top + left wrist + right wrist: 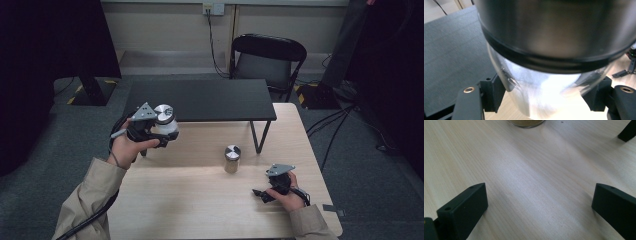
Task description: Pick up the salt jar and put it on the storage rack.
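Over the pale wooden table [200, 200] my left gripper [167, 131] clamps a clear, steel-lidded glass jar [165, 120]; my right gripper [265, 194] rests wide open.

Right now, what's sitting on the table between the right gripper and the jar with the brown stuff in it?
Nothing. In the right gripper view, bare wooden table runs from the open right gripper to the jar; the high view agrees.

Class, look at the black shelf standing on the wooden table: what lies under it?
Under the black shelf you can see a strip of bare wooden table and one thin black leg. The space further back under its top is covered, so that part cannot be seen.
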